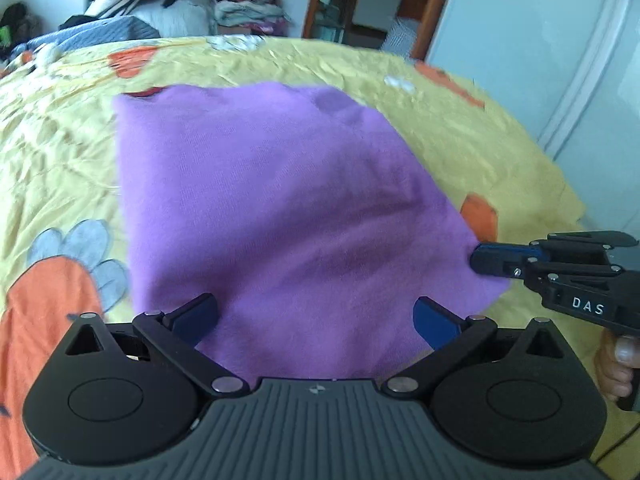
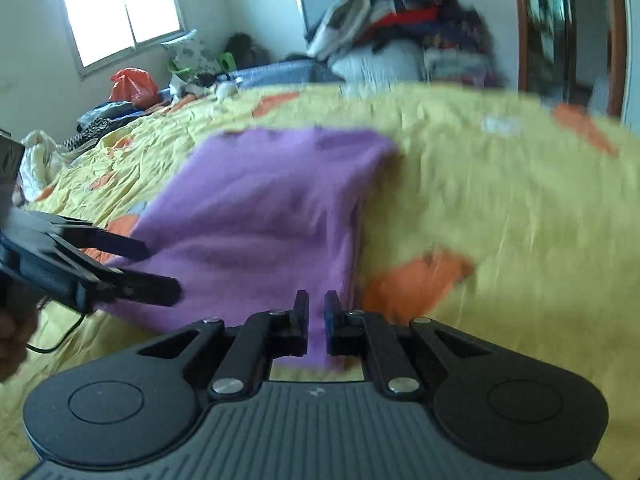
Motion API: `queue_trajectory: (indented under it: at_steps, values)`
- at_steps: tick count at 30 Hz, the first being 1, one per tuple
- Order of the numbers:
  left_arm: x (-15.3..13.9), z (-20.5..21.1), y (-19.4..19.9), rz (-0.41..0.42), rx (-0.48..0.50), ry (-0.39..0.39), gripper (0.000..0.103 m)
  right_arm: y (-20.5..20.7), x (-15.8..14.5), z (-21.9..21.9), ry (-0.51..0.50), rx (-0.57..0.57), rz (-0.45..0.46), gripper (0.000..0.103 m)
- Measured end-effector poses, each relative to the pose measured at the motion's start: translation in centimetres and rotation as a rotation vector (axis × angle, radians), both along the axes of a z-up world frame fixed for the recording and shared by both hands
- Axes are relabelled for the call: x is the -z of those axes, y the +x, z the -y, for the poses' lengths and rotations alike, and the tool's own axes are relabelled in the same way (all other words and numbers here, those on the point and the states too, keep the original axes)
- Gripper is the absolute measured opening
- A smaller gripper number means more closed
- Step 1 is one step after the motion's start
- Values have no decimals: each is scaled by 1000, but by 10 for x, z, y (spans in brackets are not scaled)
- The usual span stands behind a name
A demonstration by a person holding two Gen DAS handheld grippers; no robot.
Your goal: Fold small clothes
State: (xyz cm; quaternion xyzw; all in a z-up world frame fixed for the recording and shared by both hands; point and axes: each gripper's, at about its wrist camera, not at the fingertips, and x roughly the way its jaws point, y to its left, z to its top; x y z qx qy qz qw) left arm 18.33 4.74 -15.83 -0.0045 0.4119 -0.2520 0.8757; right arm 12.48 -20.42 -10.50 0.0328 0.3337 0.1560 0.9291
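The right gripper [image 2: 316, 316] pinches the near corner of the purple cloth [image 1: 280, 208], which lies flat on the yellow bedspread [image 1: 60, 152]. The left gripper [image 1: 316, 316] hangs wide open over the near edge, holding nothing. It should grab its own corner first (then both lift evenly). The cloth looks soft, fuzzy and floppy.

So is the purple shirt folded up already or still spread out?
Partly folded. The purple shirt lies as a neat, sleeveless-looking rectangle on the yellow bedsheet, and the right gripper pinches its near corner.
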Motion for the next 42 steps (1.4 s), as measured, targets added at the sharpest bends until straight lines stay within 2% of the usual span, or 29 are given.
queue_trajectory:
  at_steps: [3,6,9,12,14,17,19,22,25,28,30,32,34,36,38,40,41,42]
  values:
    - [-13,-23,21,8,-85,-66,103,22,-10,-8,2,-13,22,8]
    - [-19,-28,63,2,-147,-54,103,59,-8,-21,8,-38,33,8]
    - [-10,-20,108,-3,-193,29,103,97,4,-27,1,-18,3,7]
    - [9,-14,138,-21,-195,102,103,115,14,-21,-14,21,-2,7]
    - [14,-20,145,-32,-205,53,103,120,15,-15,29,28,-14,7]
    - [8,-25,146,-28,-230,42,103,114,6,-15,26,27,0,8]
    - [2,-30,145,8,-243,-11,103,116,-3,-18,5,27,27,10]
    - [-6,-28,158,50,-244,-17,103,137,-9,-20,5,17,19,12]
    - [-1,-18,183,30,-258,72,103,170,-1,-25,-18,6,-24,12]
    - [15,-11,202,42,-278,228,103,197,12,-29,-102,45,-31,14]
    - [20,-24,206,38,-299,171,103,210,14,-28,-106,77,-22,17]
    - [15,-29,206,28,-307,185,103,214,6,-31,-124,81,-27,18]
    - [10,-31,203,50,-319,188,103,210,-1,-36,-139,67,23,18]
    - [3,-30,196,83,-313,156,103,220,2,-40,-110,44,-16,19]
    - [2,-22,199,125,-305,190,103,235,12,-45,-87,7,-52,18]
    - [11,-11,209,132,-305,298,103,246,20,-55,-142,-11,-29,18]
    - [17,-7,214,139,-299,343,103,251,21,-57,-175,-9,-14,24]
    - [19,-10,213,176,-286,338,103,258,22,-56,-190,21,-15,53]
